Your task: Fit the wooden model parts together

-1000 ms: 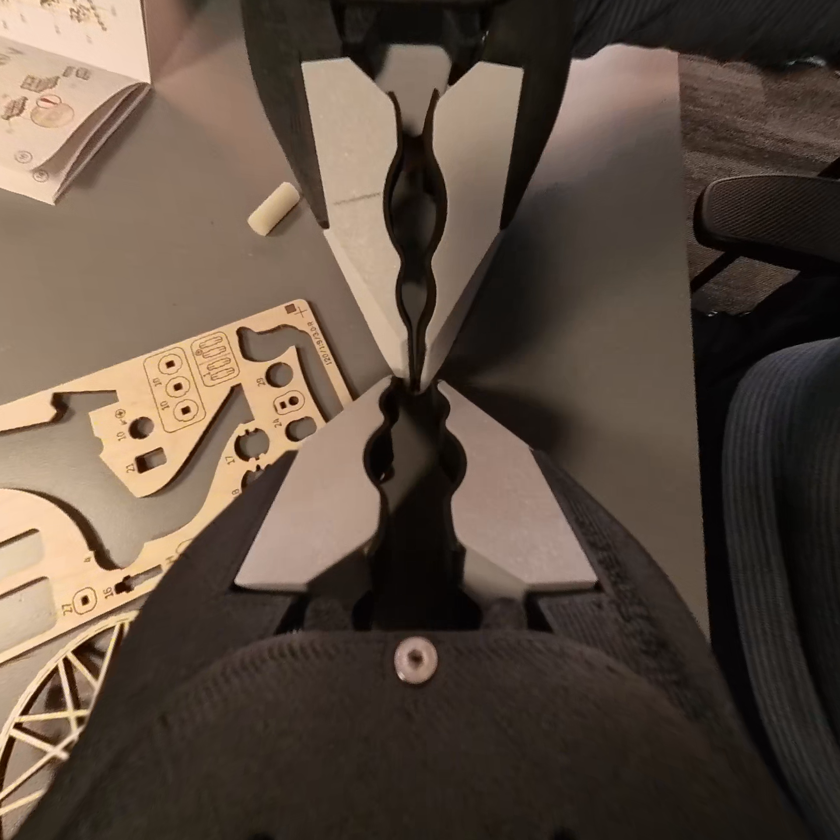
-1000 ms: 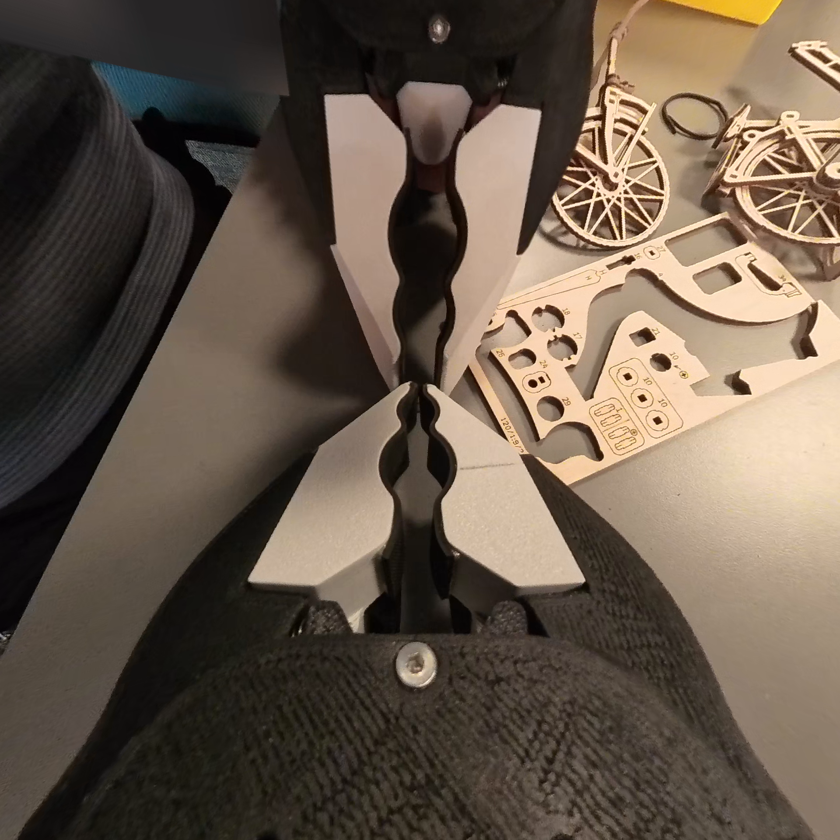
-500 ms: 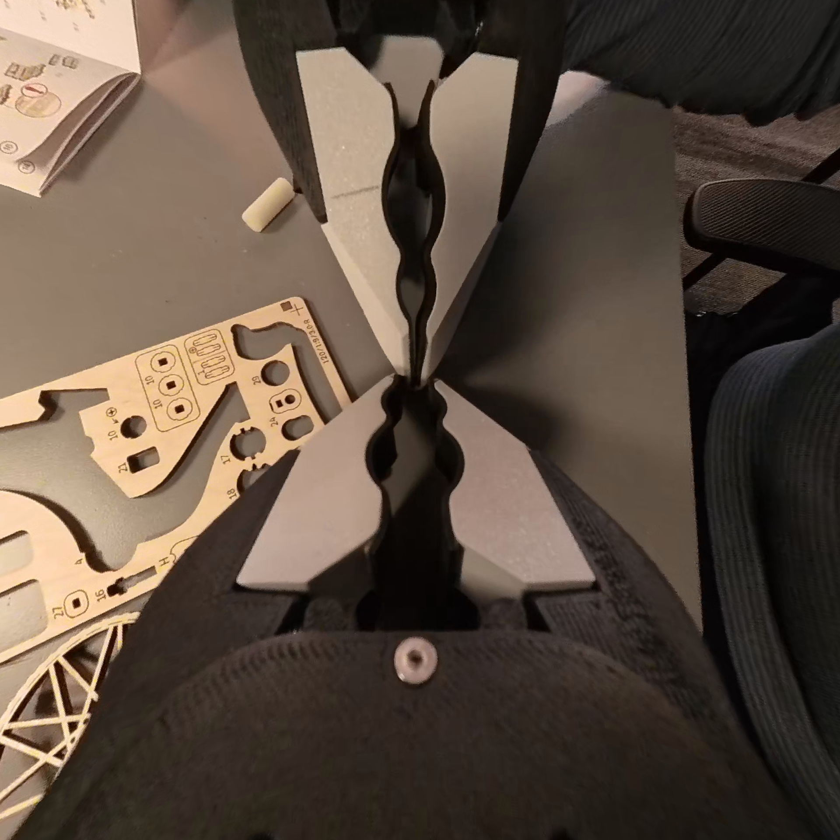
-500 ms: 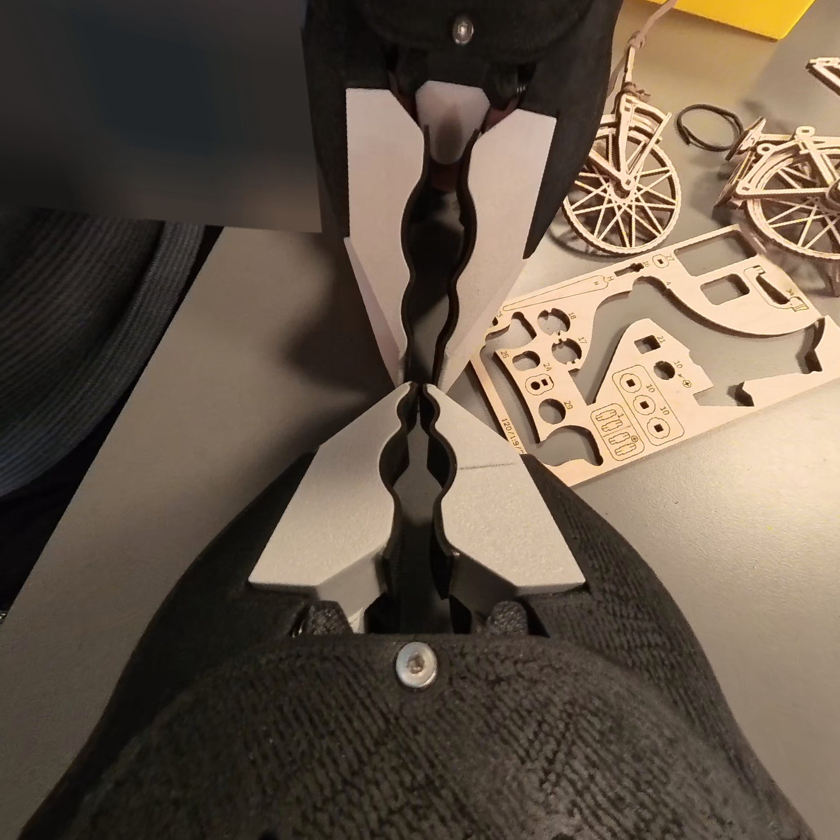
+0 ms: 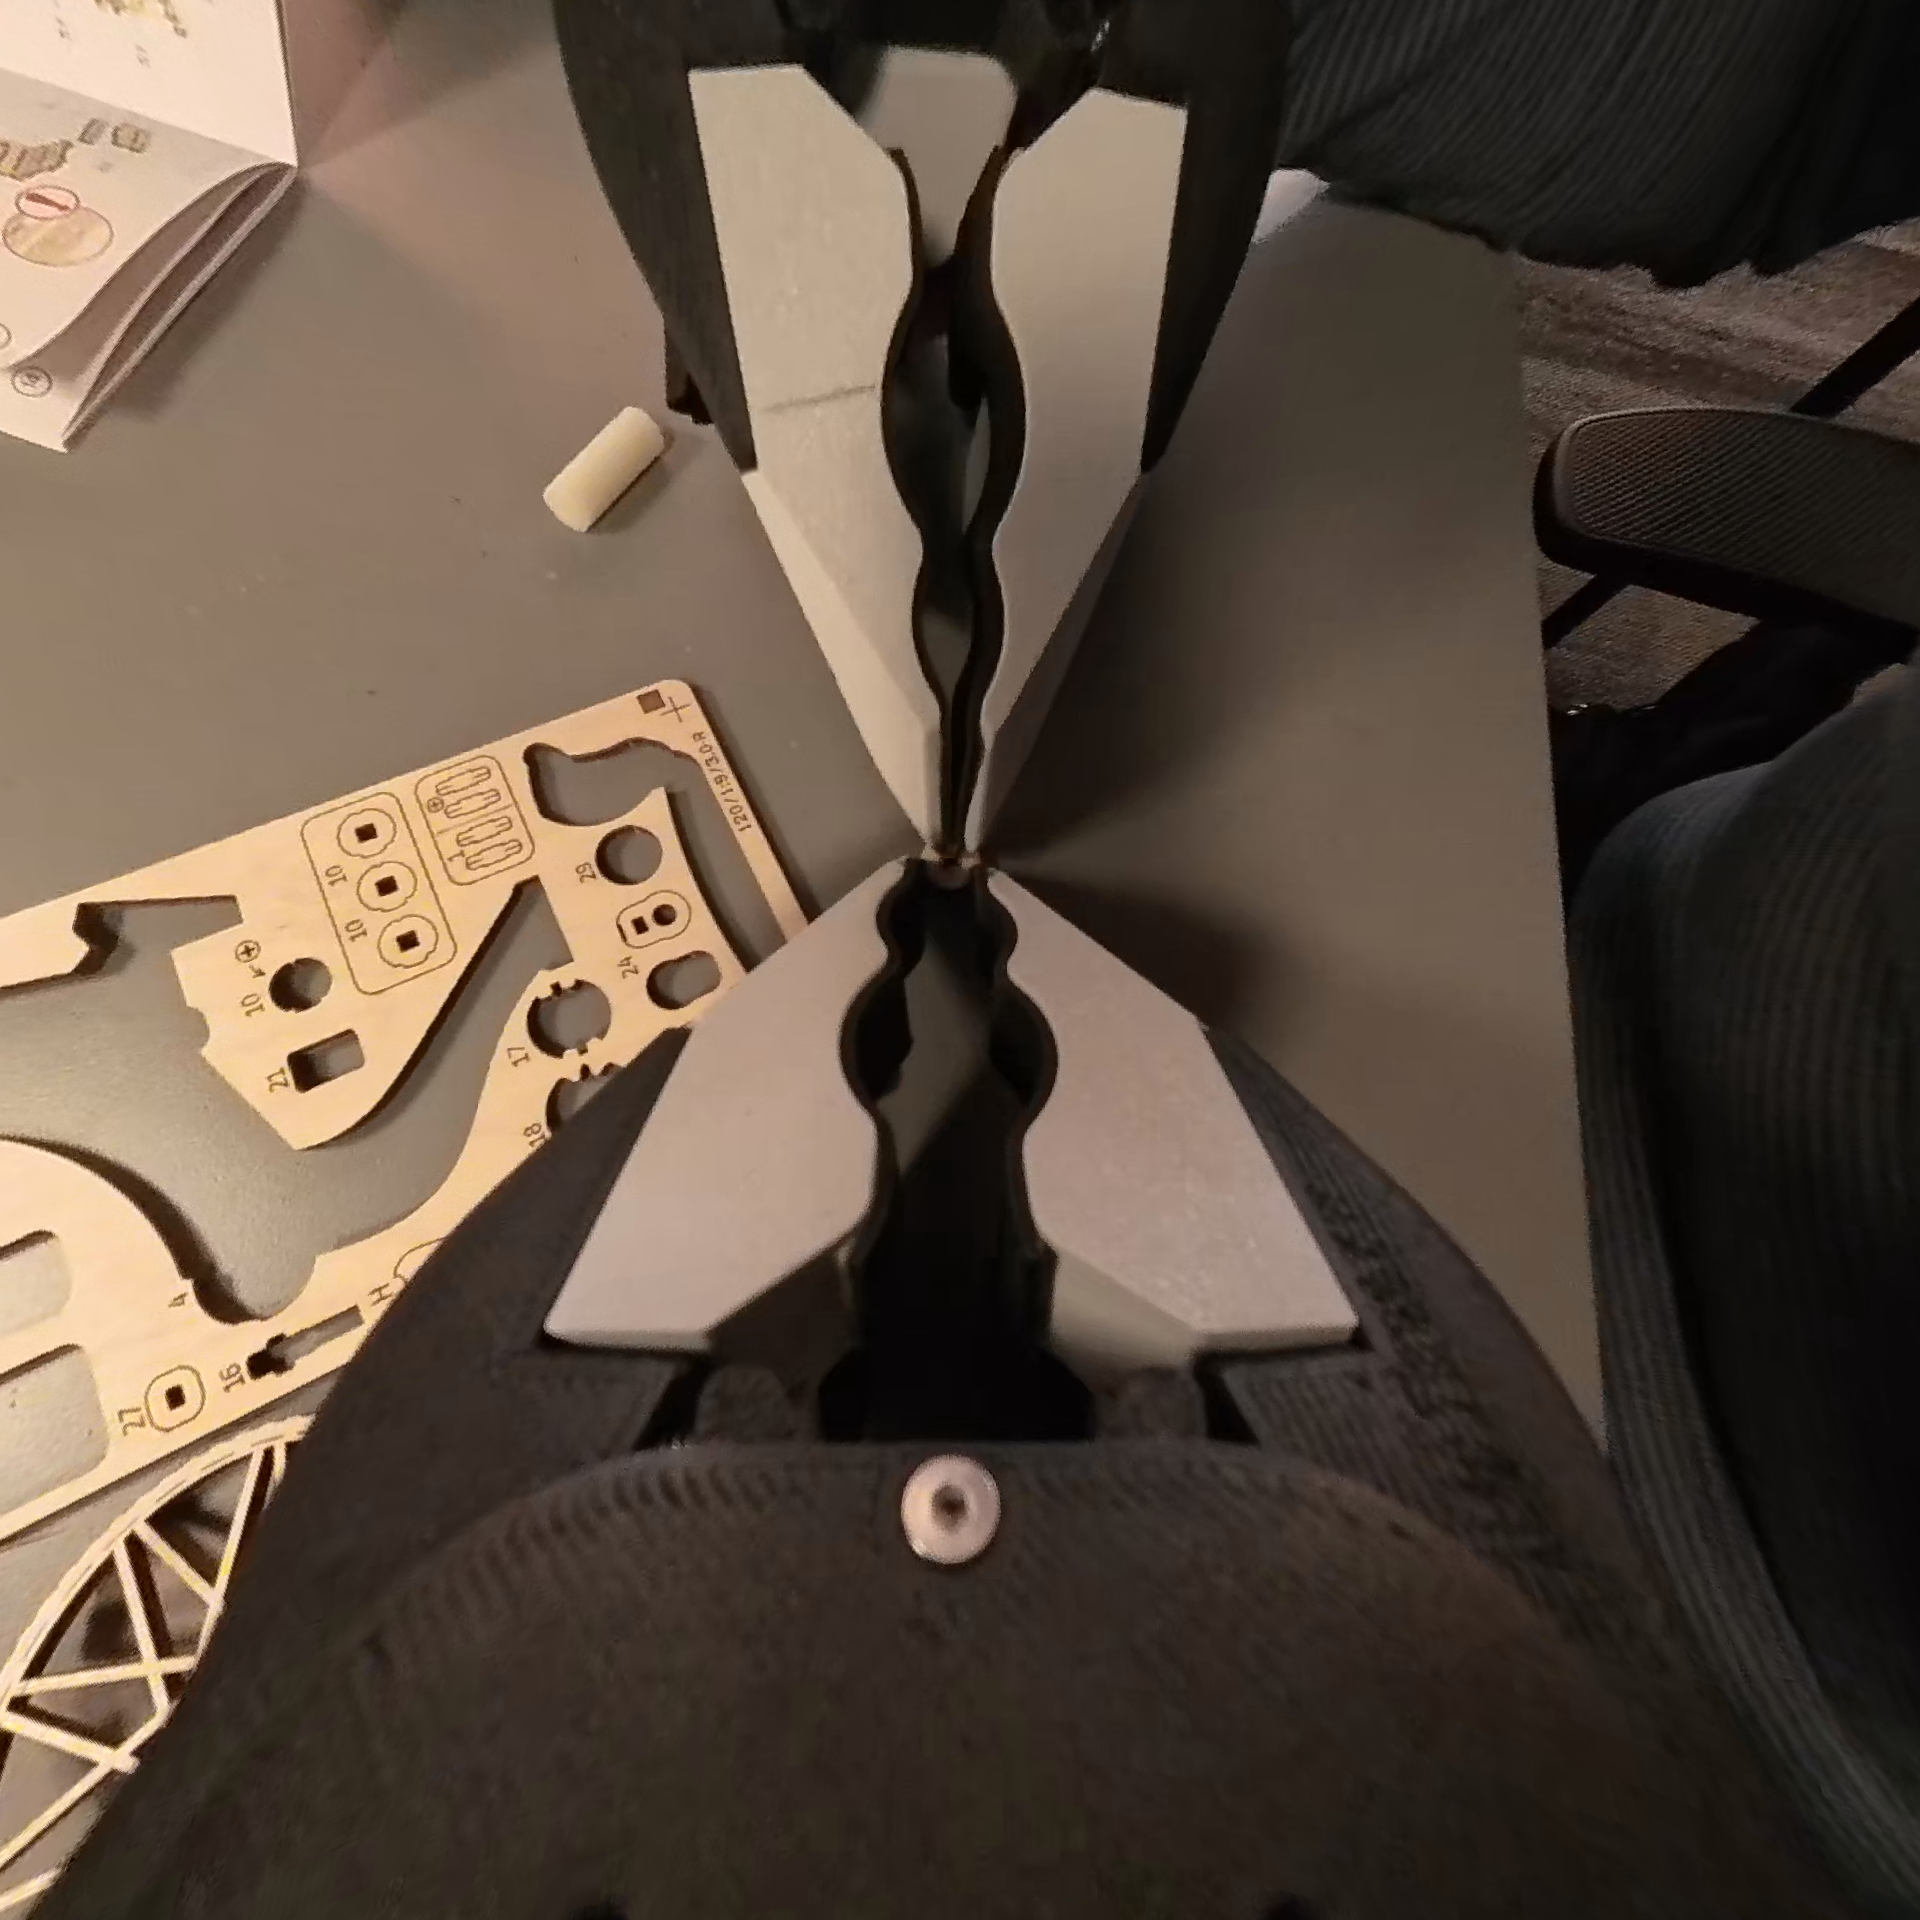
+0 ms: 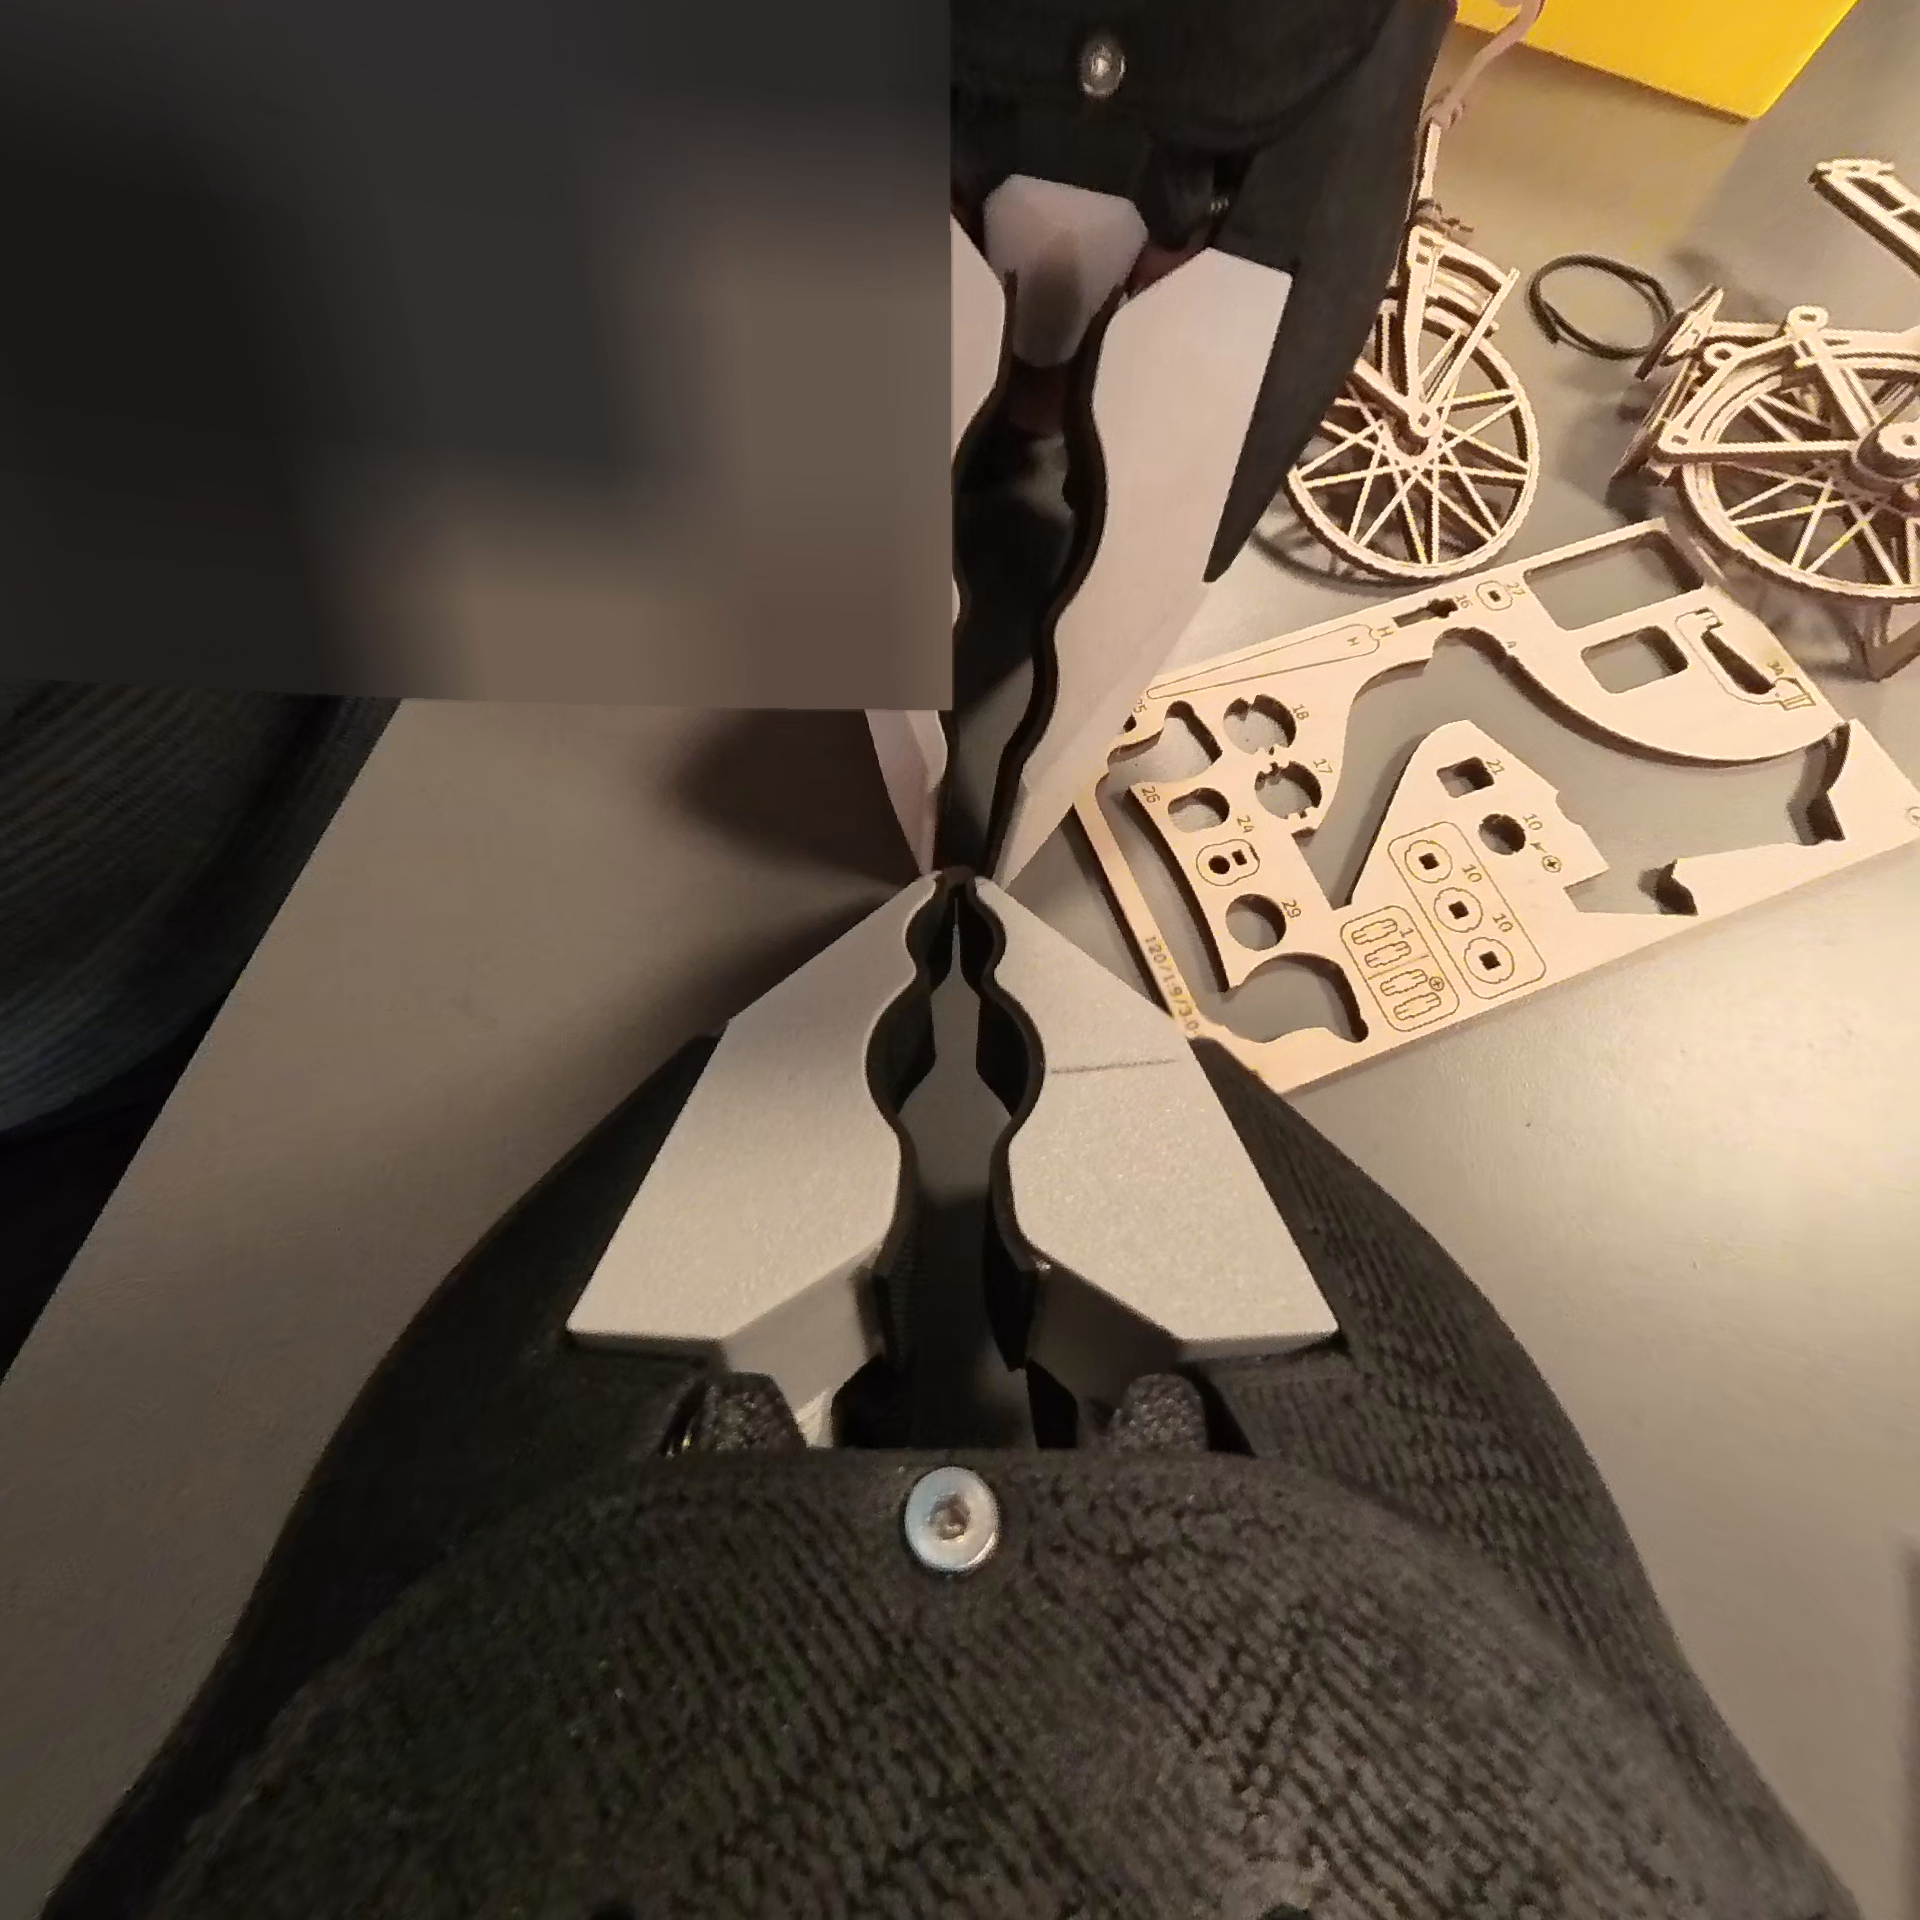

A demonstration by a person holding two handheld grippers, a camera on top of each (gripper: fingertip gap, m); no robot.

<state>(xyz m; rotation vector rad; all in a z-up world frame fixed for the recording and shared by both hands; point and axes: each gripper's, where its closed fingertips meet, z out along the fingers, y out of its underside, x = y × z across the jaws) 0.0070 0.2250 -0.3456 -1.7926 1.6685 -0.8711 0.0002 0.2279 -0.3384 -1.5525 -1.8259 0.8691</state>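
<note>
left gripper [image 5: 951,868] and right gripper [image 6: 961,883] tip to tip over grey table [image 5: 1299,727] near its edge, as 1 s ago; both jaws pressed together, tiny wooden piece [image 5: 948,858] pinched where tips meet. which gripper holds it, cannot tell. since then views shifted slightly; cut-out wooden sheet [image 6: 1507,831] unmoved beside grippers, bicycle models [image 6: 1403,416] beyond. white peg [image 5: 605,470] near booklet [image 5: 125,239].
</note>
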